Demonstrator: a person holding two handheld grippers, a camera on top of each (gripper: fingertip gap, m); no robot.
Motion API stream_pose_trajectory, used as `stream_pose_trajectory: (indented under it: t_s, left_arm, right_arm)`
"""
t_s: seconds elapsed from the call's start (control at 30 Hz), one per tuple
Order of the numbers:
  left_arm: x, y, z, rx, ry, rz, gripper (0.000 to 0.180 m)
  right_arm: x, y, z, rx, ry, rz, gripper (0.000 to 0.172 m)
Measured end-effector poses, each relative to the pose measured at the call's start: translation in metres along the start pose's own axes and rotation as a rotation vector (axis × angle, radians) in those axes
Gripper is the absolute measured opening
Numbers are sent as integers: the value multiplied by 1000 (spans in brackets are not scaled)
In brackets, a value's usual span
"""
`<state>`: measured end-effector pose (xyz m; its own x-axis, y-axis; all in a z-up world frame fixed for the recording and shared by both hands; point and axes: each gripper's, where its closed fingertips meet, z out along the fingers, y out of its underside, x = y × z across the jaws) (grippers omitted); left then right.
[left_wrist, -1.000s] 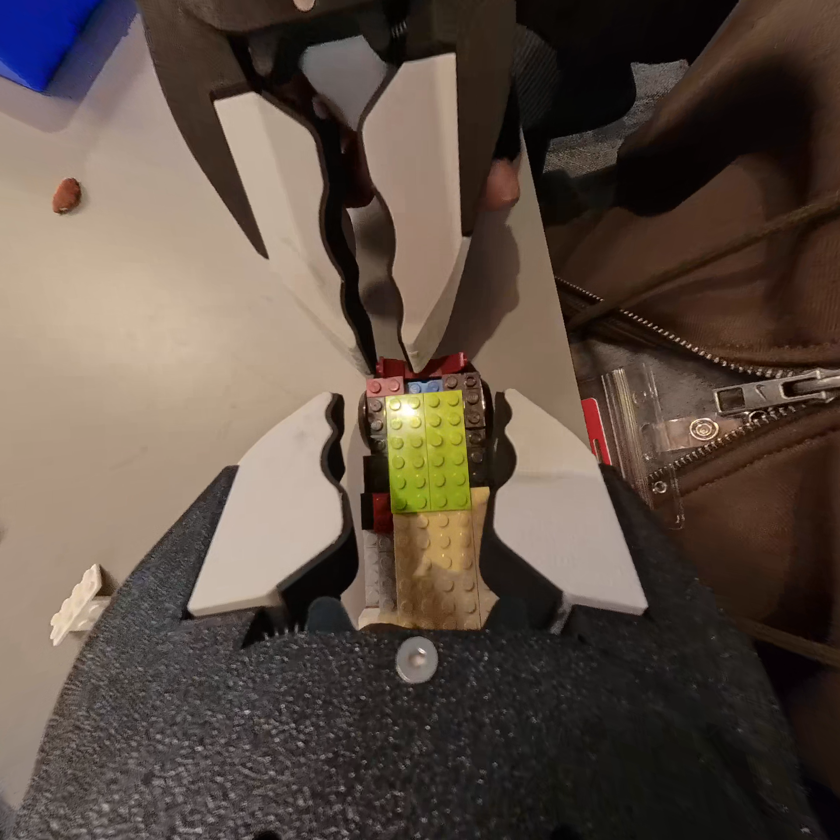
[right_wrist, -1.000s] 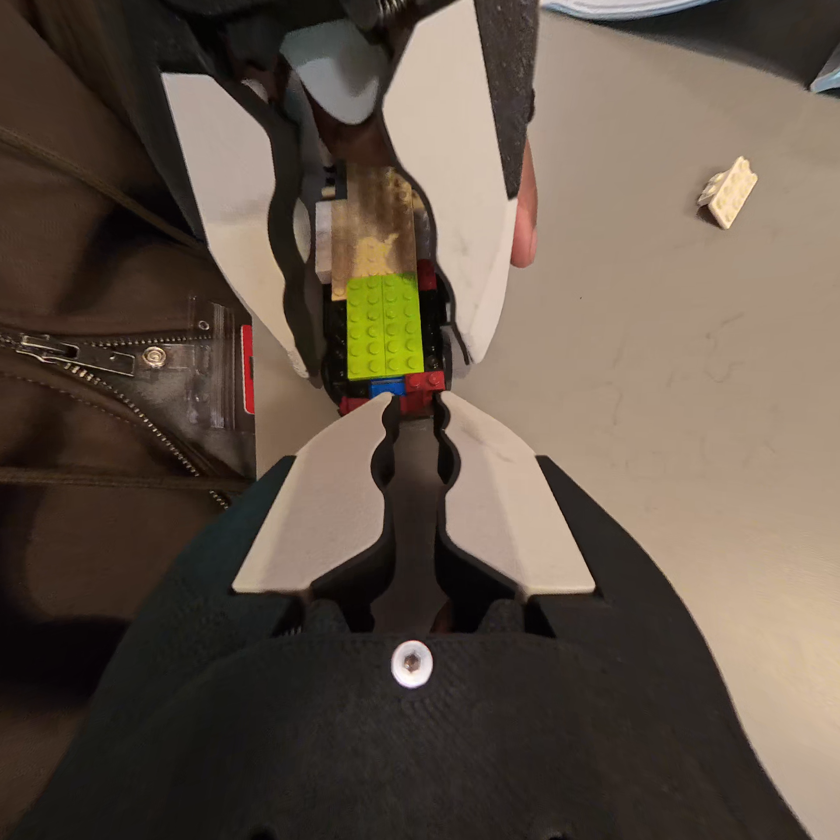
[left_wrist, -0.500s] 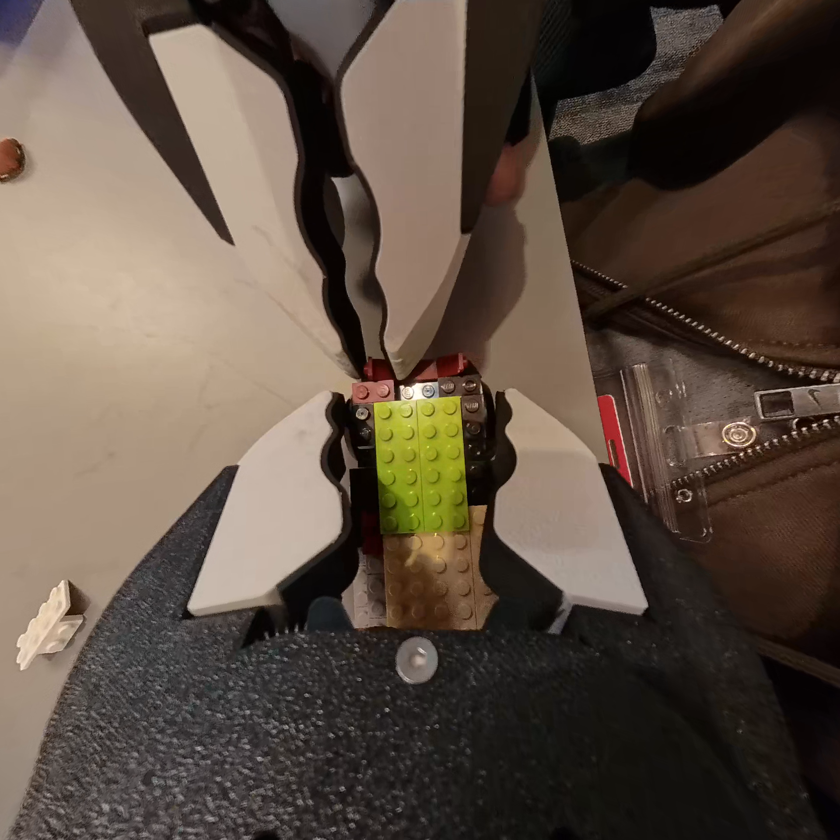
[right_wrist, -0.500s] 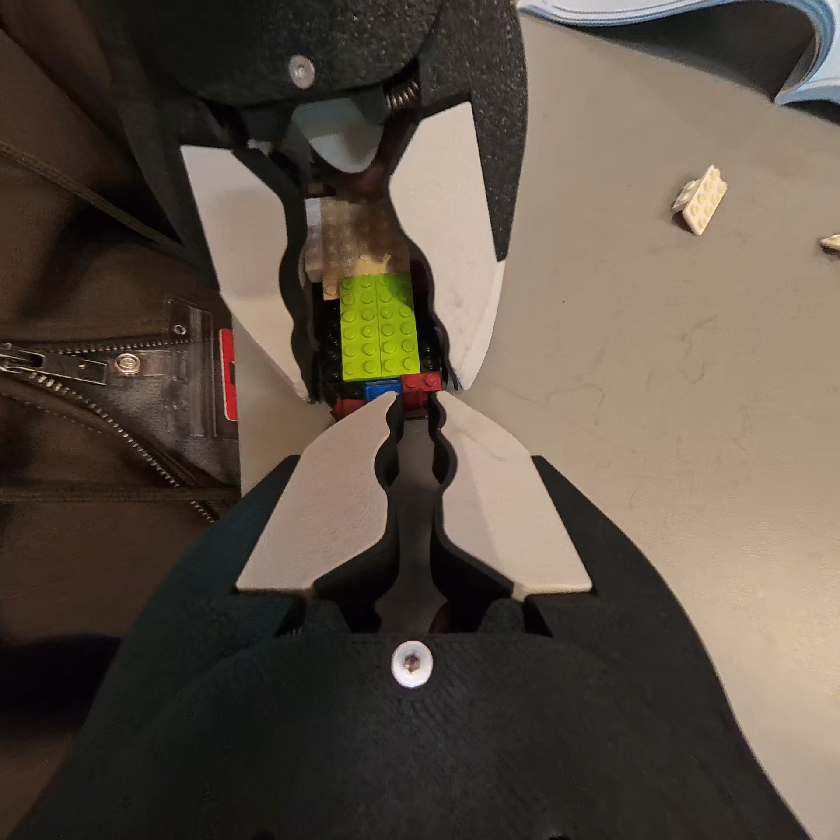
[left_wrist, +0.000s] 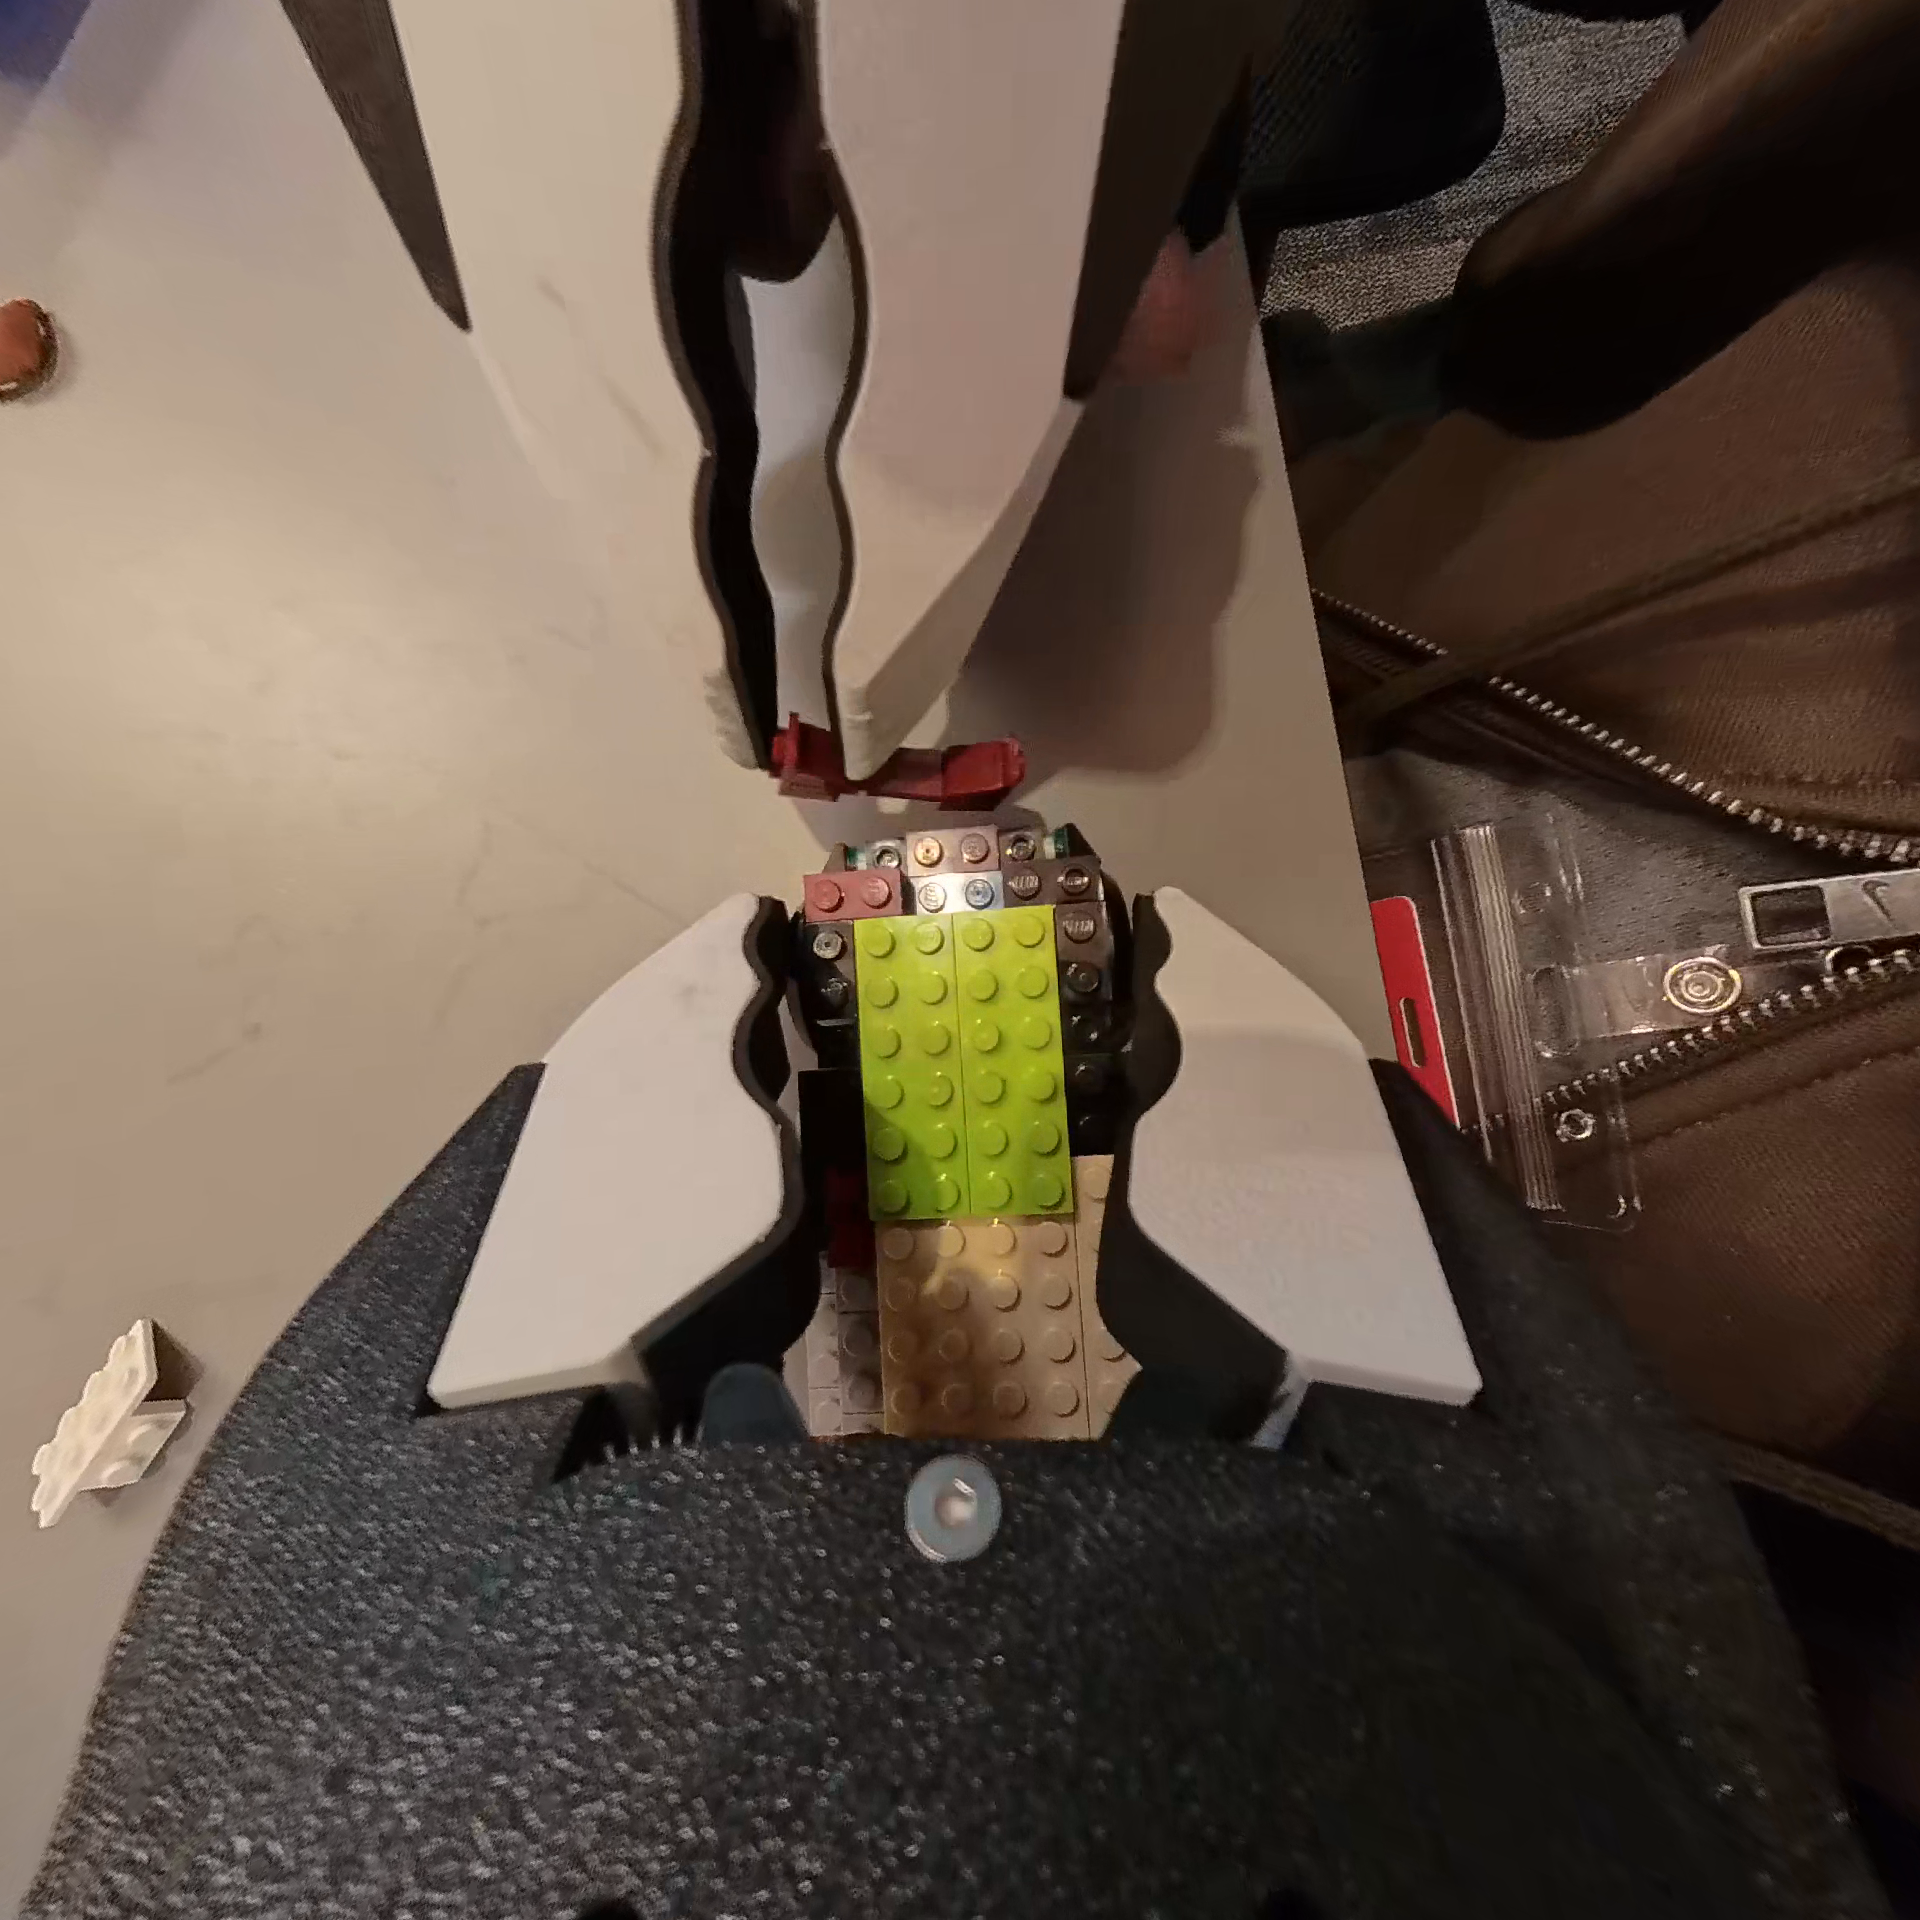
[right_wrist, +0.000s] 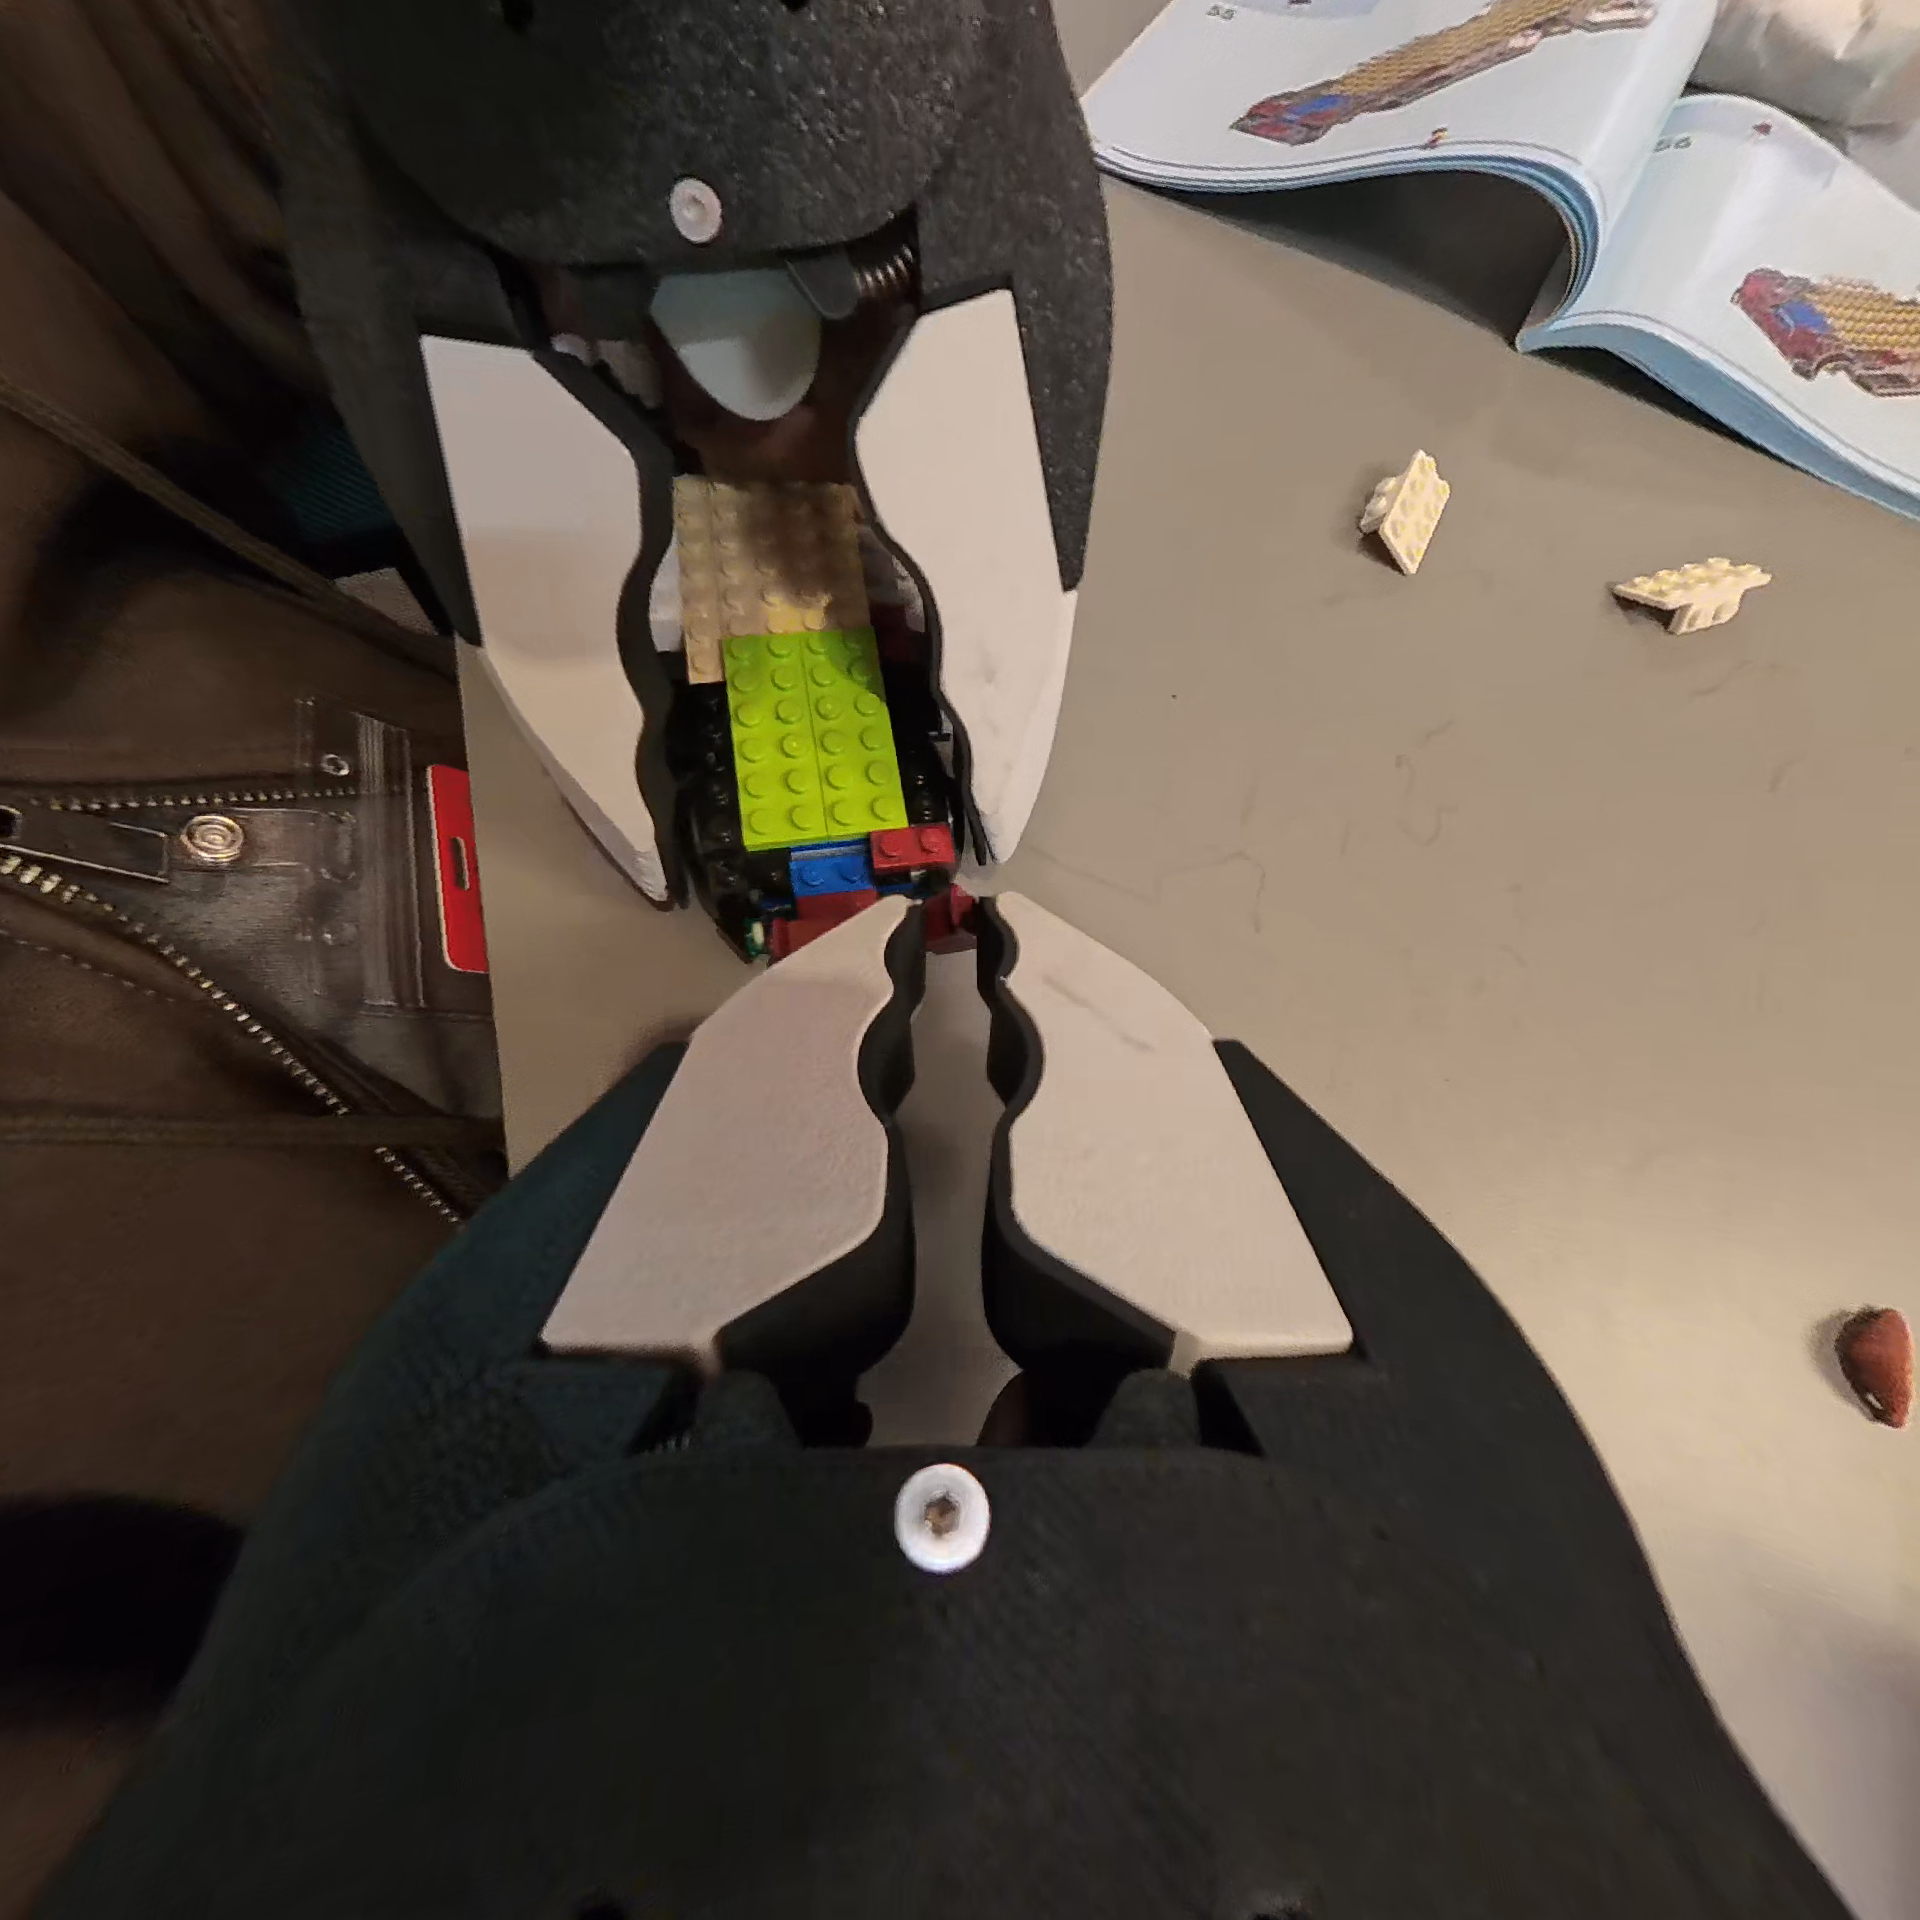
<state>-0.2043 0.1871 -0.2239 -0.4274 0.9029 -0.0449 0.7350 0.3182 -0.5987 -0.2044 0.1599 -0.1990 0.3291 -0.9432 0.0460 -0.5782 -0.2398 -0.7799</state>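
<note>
The brick model (left_wrist: 961, 1060) is squeezed by the left gripper (left_wrist: 956, 914), and the dark red piece (left_wrist: 894, 774) at 12 o'clock, pinched by the nearly shut right gripper (left_wrist: 795, 727), could be dropped if held loosely.

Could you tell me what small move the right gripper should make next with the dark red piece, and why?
Probably draw the right gripper a little farther from the brick model before setting anything down. Its fingertips pinch the dark red piece, which sits just clear of the model's front end, while the left gripper clamps the model's sides.
</note>
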Motion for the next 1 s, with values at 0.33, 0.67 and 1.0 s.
stream_pose_trajectory:
  t_s: [0.33,0.67,1.0]
  left_arm:
    - [-6,-15,-11,97,-43,-21,69]
    - [-54,-33,-34,236,-333,-104,49]
    - [-75,-38,-52,305,-518,-67,0]
  right_arm:
    - [25,-3,-1,96,-8,279,10]
    - [49,-21,1,239,42,561,10]
    - [57,-34,5,298,78,646,10]
